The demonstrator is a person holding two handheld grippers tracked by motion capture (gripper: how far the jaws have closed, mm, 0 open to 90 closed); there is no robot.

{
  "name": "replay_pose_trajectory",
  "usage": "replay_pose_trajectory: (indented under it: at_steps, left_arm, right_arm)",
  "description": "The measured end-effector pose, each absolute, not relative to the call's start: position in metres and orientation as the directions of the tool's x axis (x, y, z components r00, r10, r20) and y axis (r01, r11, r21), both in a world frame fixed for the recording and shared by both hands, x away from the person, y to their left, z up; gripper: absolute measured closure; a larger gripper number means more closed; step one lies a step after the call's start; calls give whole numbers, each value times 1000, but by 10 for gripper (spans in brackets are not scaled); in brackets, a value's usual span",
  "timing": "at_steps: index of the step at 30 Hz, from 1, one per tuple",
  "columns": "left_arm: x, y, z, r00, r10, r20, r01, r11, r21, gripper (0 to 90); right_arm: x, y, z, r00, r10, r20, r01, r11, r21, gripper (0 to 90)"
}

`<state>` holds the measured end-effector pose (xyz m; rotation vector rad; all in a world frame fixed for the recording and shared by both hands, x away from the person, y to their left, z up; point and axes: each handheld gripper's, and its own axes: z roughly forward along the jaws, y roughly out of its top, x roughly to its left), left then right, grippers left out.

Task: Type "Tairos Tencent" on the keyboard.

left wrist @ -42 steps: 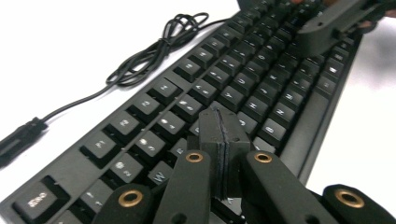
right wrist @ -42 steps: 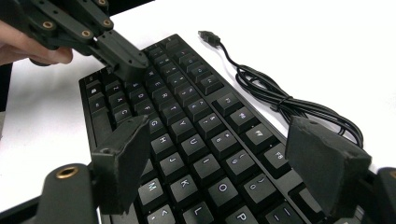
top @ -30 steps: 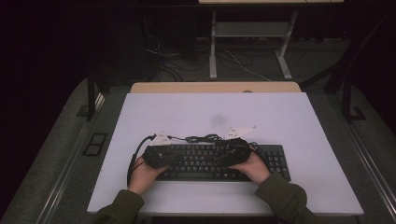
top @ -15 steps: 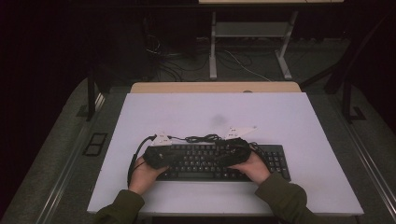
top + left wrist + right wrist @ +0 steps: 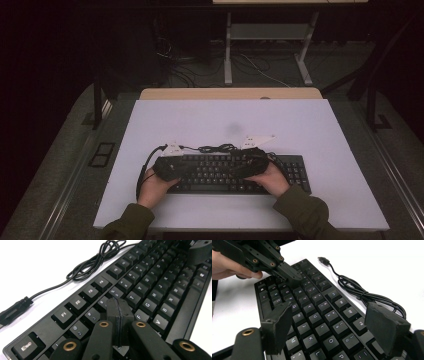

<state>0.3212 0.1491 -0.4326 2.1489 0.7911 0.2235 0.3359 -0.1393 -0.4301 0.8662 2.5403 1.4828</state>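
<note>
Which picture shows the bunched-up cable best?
The right gripper view: the cable lies beside the keyboard, its coil and plug sharp and whole. The left gripper view shows the coil cut off at the top edge. The high view shows it small and dark behind the keyboard.

Your left hand (image 5: 152,186) and right hand (image 5: 270,177) cover part of the keyboard (image 5: 300,172) in the high view; keys there too small to read. Left gripper (image 5: 117,307): body cut off by the bottom edge of the left gripper view, and its closed jaws hide the keys behind them. Right gripper (image 5: 332,322): both jaws run off the bottom edge of the right gripper view, far jaw hides part of the cable (image 5: 362,293). Keyboard's near end is cut off there too. Cable plug (image 5: 15,308) blurred at the left edge, type unclear.
</note>
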Motion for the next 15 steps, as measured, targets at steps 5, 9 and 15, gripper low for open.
replay_pose_trajectory:
  at_steps: [5,9,15]
  left_arm:
    - [320,150,-432,786,609,-111,464,-461,757,891]
    - [319,151,-430,784,610,-114,461,-450,765,853]
    - [317,153,-428,777,618,-124,466,-431,773,752]
  right_arm:
    - [336,-139,-430,-837,504,211,432,374,821,229]
    - [335,-139,-430,-839,502,210,430,377,820,278]
    - [333,-136,-430,-851,476,221,426,380,821,422]
